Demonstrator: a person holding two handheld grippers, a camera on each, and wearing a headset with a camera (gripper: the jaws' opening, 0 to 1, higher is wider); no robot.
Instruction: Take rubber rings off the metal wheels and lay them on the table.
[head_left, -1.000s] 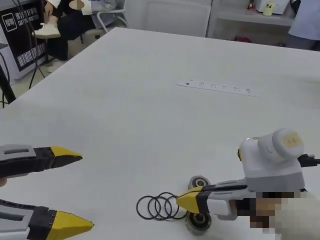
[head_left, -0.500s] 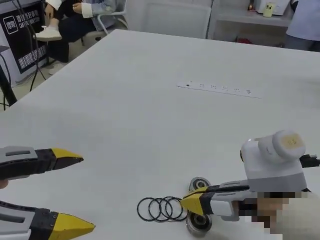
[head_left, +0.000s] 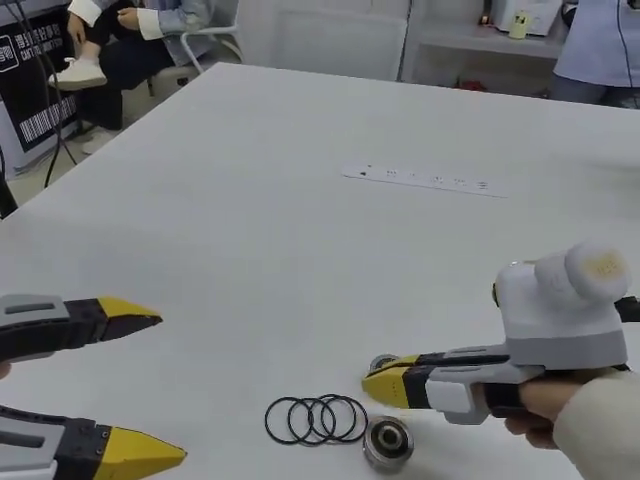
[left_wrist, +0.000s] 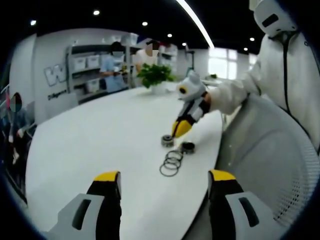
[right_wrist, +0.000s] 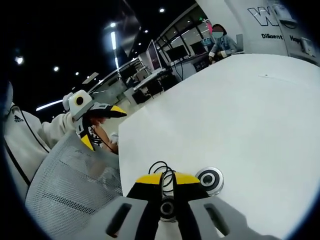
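Several thin black rubber rings (head_left: 315, 418) lie overlapping on the white table (head_left: 300, 230). Beside them stands a metal wheel (head_left: 388, 442); a second wheel (head_left: 382, 363) peeks from behind my right gripper (head_left: 368, 385), which is shut and hovers just right of the rings. In the right gripper view the shut gripper (right_wrist: 168, 180) points over one wheel (right_wrist: 210, 179), another wheel (right_wrist: 167, 208) and the rings (right_wrist: 161, 167). My left gripper (head_left: 172, 388) is open, well left of them. The left gripper view has that gripper (left_wrist: 164, 177) facing the rings (left_wrist: 171, 162) and both wheels (left_wrist: 167, 141) (left_wrist: 187, 147).
A flat white power strip (head_left: 425, 180) lies further back on the table. A person sits on a chair (head_left: 125, 40) beyond the far left corner. Shelves (head_left: 500, 30) stand behind the table. My white mesh chair (left_wrist: 280, 165) is at the near edge.
My right gripper has drawn back to the right and a little away from the rings, uncovering the near wheel. The left gripper has stayed put. The head camera has tipped slightly.
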